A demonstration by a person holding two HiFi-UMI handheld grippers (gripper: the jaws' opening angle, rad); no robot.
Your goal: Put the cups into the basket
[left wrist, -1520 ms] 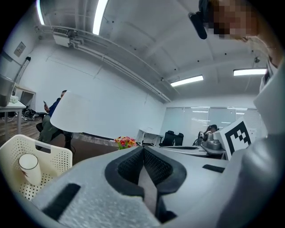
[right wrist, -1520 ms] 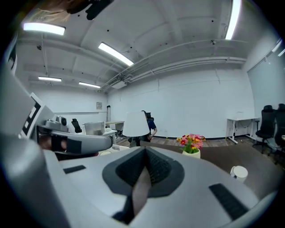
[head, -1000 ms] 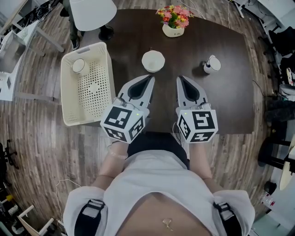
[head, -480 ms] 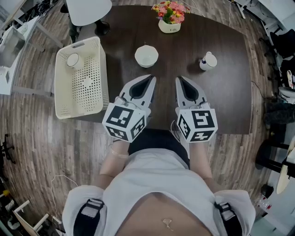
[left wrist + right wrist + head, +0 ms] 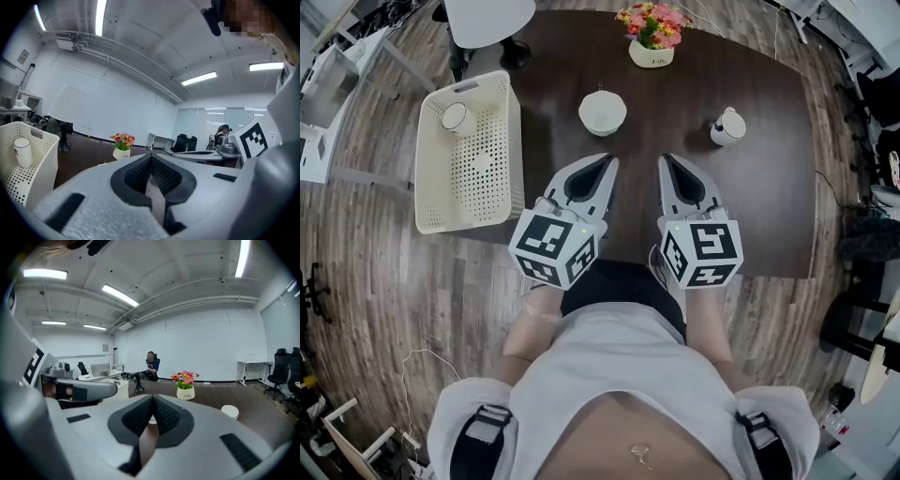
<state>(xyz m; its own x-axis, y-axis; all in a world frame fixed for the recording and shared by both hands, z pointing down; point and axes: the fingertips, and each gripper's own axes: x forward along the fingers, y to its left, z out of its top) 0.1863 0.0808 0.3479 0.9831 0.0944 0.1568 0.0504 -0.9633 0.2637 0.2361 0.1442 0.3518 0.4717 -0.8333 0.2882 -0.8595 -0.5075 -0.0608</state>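
Little has changed: your left gripper [image 5: 602, 161] and right gripper [image 5: 668, 159] stay shut and empty, one cup [image 5: 455, 117] in the basket [image 5: 431, 202], wide cup [image 5: 602, 112] and mug [image 5: 729, 127] still on the table [image 5: 769, 187].

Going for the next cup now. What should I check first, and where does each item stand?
1. Is the left gripper empty: ok, jaws together on nothing.
2. Is the right gripper empty: ok, same.
3. Jaws open for a grasp: not ok, both shut.
4. Room in the basket: ok, one cup at its far end.
5. Targets free: ok, wide cup and handled cup stand well apart.
6. Is the flower pot clear of both: ok.
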